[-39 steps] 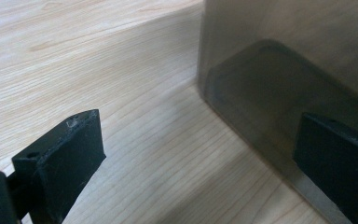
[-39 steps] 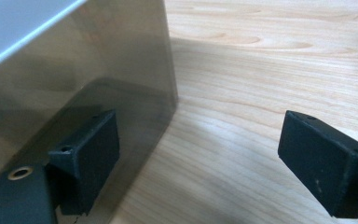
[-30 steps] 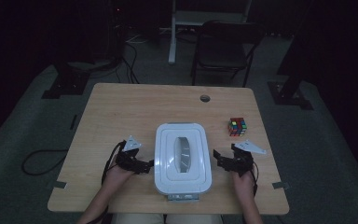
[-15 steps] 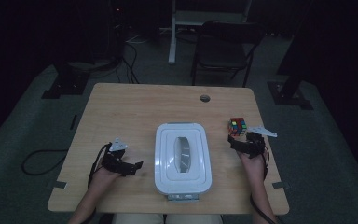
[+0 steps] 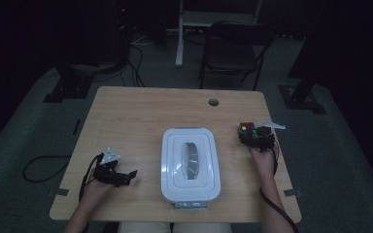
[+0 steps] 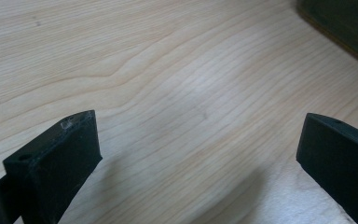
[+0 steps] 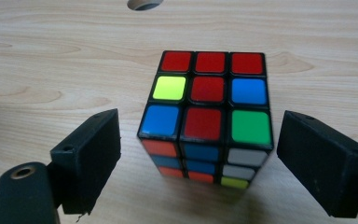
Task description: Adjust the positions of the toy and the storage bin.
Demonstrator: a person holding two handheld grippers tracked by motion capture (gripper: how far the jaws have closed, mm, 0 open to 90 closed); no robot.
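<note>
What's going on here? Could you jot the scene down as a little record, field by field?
Table: wooden, round hole near the far edge
Middle: white lidded box
Cube: colour puzzle cube, on the table right of the box
Right tool: open, jaws either side of the cube, not touching
Left tool: open, over bare wood left of the box
Likely next: right tool closes on the cube

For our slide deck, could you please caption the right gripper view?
Right gripper, jaws open, straddles a scrambled puzzle cube on the wooden table, not yet touching it.
</note>
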